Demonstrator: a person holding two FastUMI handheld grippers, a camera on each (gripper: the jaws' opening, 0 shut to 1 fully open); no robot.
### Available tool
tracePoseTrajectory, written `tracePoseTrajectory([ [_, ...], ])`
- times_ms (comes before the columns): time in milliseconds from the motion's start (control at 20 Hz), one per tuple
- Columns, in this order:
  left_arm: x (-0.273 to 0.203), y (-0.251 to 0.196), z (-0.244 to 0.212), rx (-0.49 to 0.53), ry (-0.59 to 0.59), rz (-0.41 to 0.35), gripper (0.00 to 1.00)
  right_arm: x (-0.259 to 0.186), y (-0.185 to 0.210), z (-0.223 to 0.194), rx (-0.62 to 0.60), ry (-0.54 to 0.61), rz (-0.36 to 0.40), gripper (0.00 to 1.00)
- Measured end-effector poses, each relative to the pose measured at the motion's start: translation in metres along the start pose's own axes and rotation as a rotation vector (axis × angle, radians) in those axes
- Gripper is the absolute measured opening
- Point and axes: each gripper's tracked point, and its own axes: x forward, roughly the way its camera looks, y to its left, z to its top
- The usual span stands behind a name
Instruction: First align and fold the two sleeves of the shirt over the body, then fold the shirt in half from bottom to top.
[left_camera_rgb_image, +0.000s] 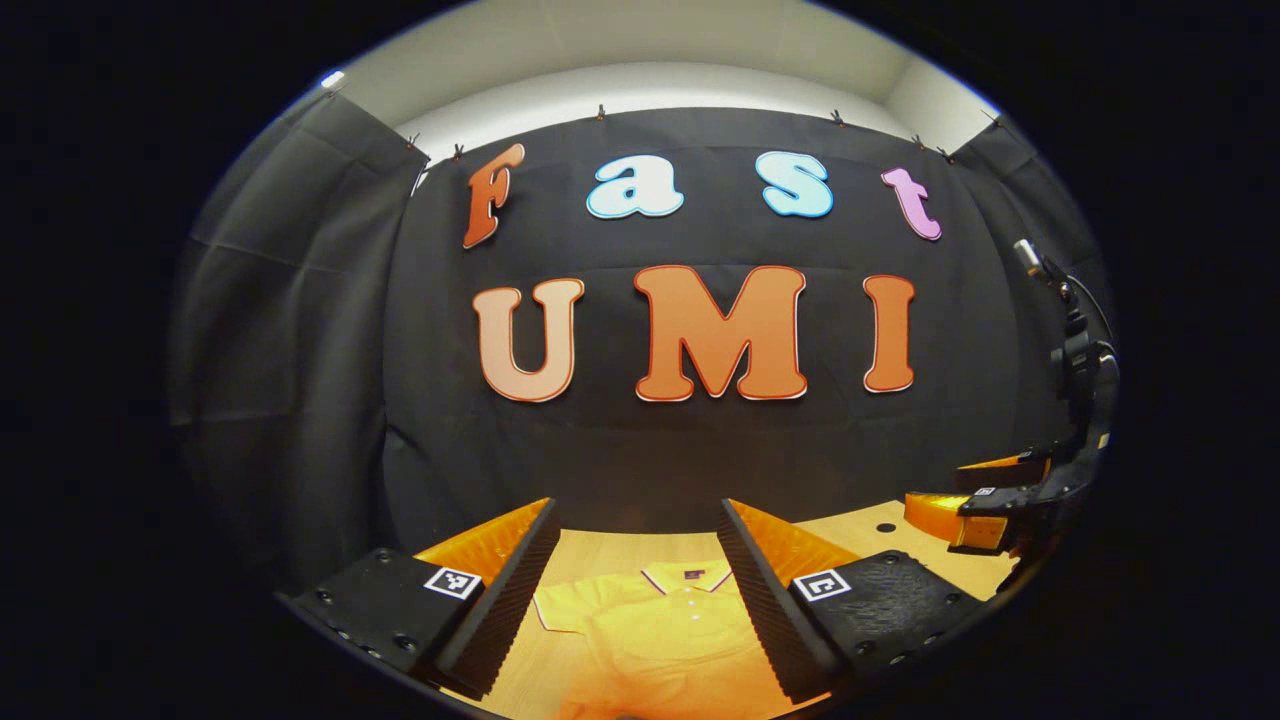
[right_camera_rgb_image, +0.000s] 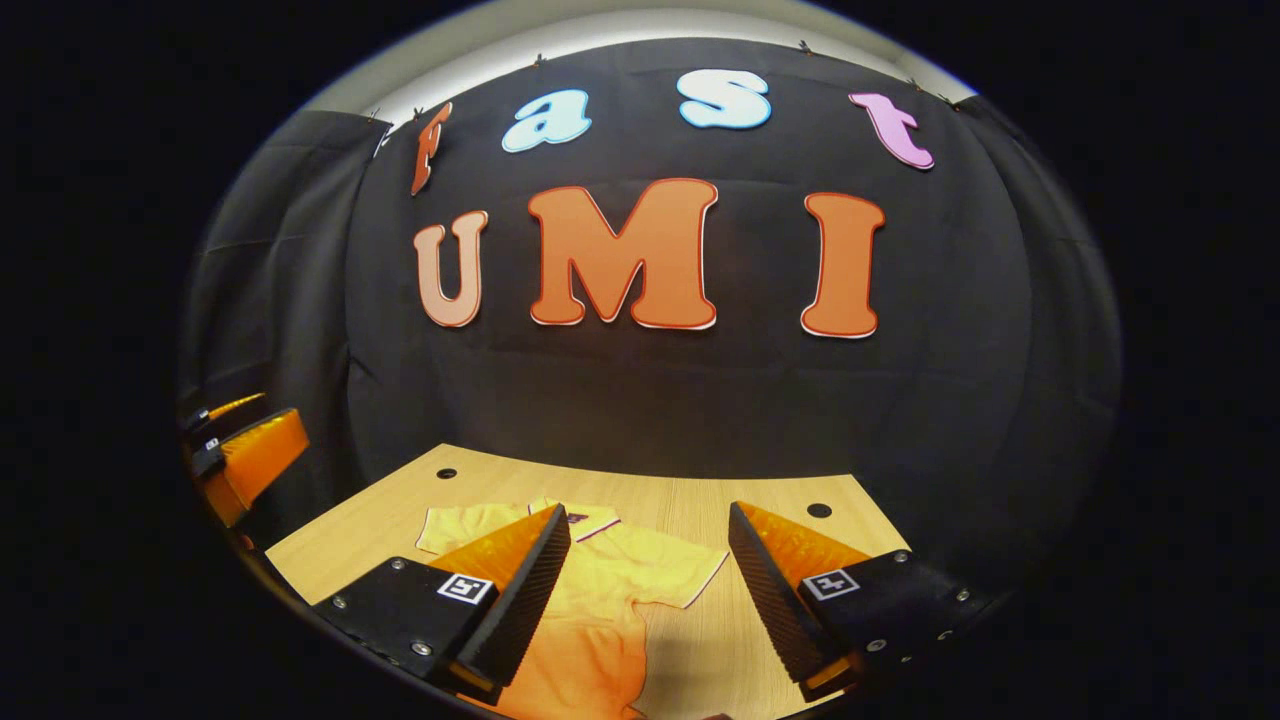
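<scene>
1. Yellow cloth lies flat on the wooden table (right_camera_rgb_image: 760, 495): it is the shirt (right_camera_rgb_image: 600, 600), collar toward the black cloth wall (right_camera_rgb_image: 640, 400), a short sleeve (right_camera_rgb_image: 455, 527) spread to the left in the right gripper view.
2. Moving right across the shirt, the collar (left_camera_rgb_image: 688, 576) sits at the top, a small dark tag visible inside it; the tag is too small to read.
3. On the shirt's other side, a second short sleeve (right_camera_rgb_image: 680, 578) lies spread out toward the right, trimmed at its edge.
4. Both sleeves look unfolded, so the task seems to be at its very start: both sleeve folds and the bottom-to-top fold are all left to do.
5. From its own camera, the left gripper (left_camera_rgb_image: 640, 590) hangs above the shirt's collar area with fingers wide apart, holding nothing.
6. In its own camera, the right gripper (right_camera_rgb_image: 645, 590) is likewise spread open over the shirt's right half and the bare table, gripping nothing.
7. At the far right of the left gripper view, the other gripper appears off to the side, above the table edge.
8. Each finger base carries a small square black-and-white marker, a pattern and not readable writing.
9. No brand can be made out on the shirt.
</scene>
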Motion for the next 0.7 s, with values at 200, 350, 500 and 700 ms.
tracePoseTrajectory([
  [200,-0.006,0.007,0.002,0.033,-0.011,0.014,0.97,0.034,-0.011,-0.021,-0.04,0.059,-0.016,0.96],
  [350,-0.011,0.022,0.005,0.059,-0.018,0.048,0.97,0.059,-0.019,-0.056,-0.06,0.175,-0.02,0.97],
  [500,-0.017,0.037,0.003,0.072,-0.011,0.085,0.97,0.076,-0.019,-0.07,-0.061,0.229,-0.013,0.97],
  [700,-0.026,0.062,0.0,0.103,0.002,0.154,0.97,0.102,-0.035,-0.116,-0.093,0.384,-0.033,0.97],
])
